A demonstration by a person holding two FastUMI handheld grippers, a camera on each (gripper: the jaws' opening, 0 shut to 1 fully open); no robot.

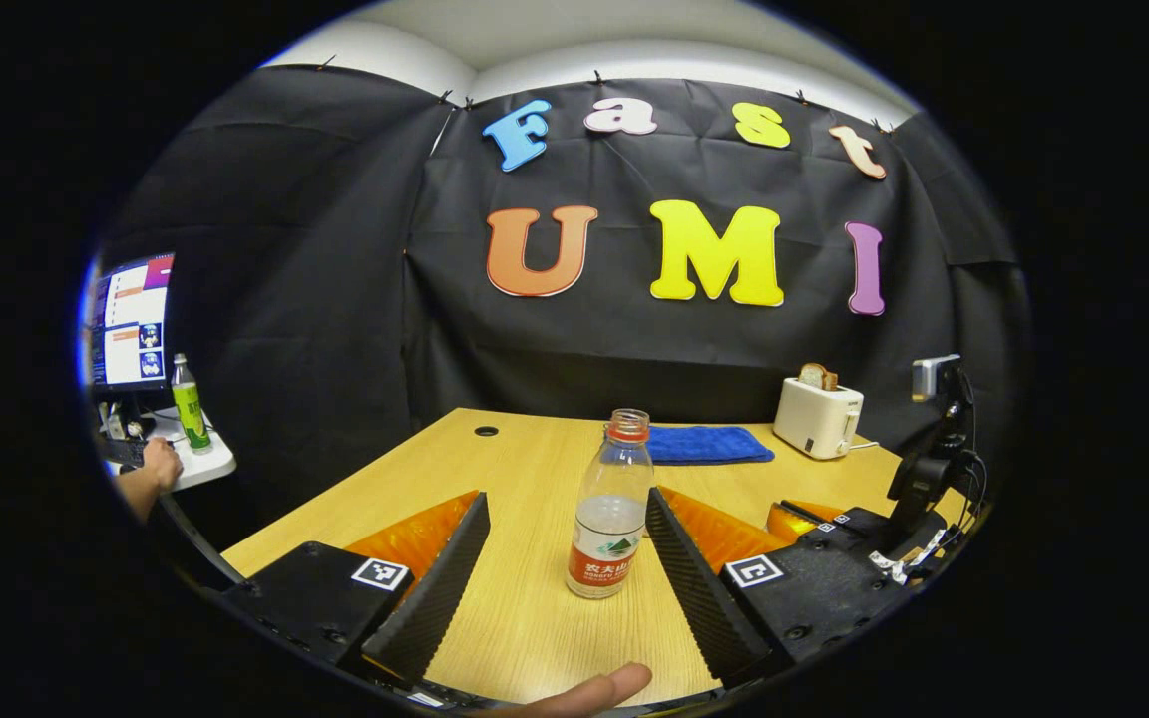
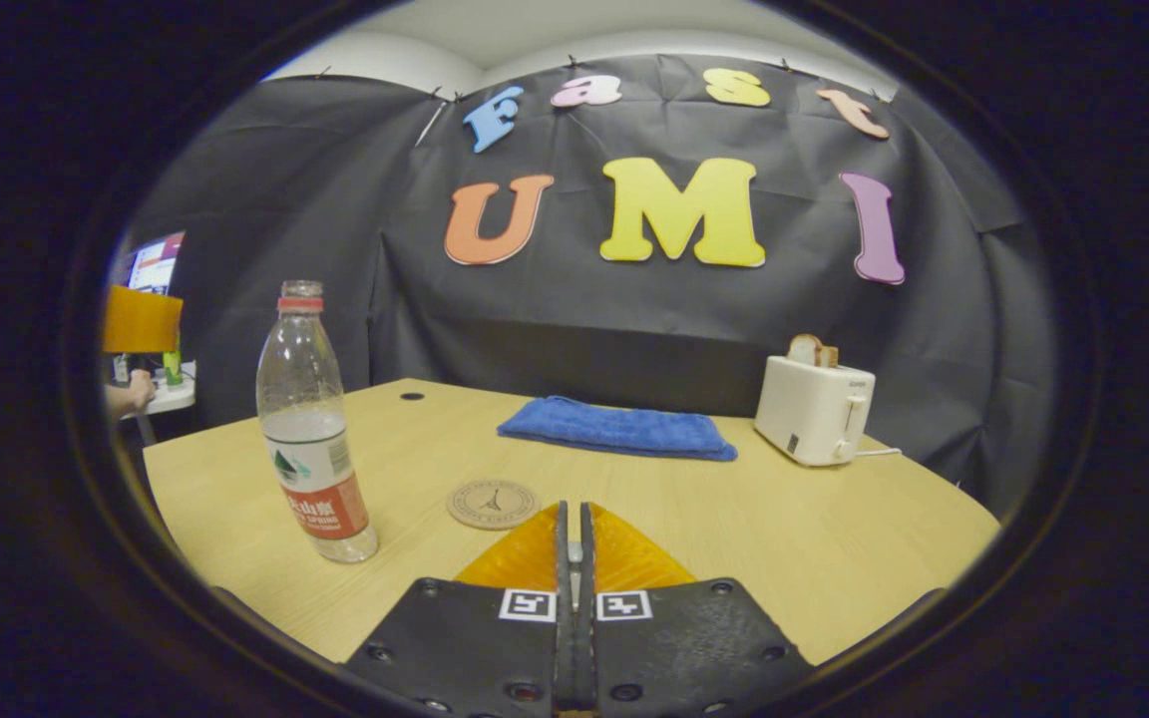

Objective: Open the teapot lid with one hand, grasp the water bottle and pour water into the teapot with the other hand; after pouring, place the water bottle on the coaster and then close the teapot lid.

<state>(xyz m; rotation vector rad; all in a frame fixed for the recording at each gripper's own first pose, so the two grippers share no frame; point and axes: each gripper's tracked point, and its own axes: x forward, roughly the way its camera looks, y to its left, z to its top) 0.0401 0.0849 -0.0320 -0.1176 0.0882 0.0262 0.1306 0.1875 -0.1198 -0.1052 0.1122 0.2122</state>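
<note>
A fingertip of the person holding the rig pokes in at the bottom edge of the left gripper view, just behind the left gripper, whose two ribbed, wedge-shaped fingers are spread wide and level above the wooden table. The water bottle stands upright on the table between those fingers, touching neither; it is clear ribbed plastic with its red cap on, a red-and-white label round its lower part, and water filling roughly the lower half. In the right gripper view the right gripper is pressed fully together with nothing between its fingers, held low and level over the table edge. Just ahead of its tips, slightly to the left, lies the round cork-like coaster, flat and bare, with a dark printed motif. The bottle stands well to the left of the coaster in this view, apart from it. Farther back a folded blue towel with a soft nap lies flat, and to its right a boxy white toaster holds a slice of bread upright in its slot. At the far left a person's hand rests on a small side desk beside a green-labelled bottle.
</note>
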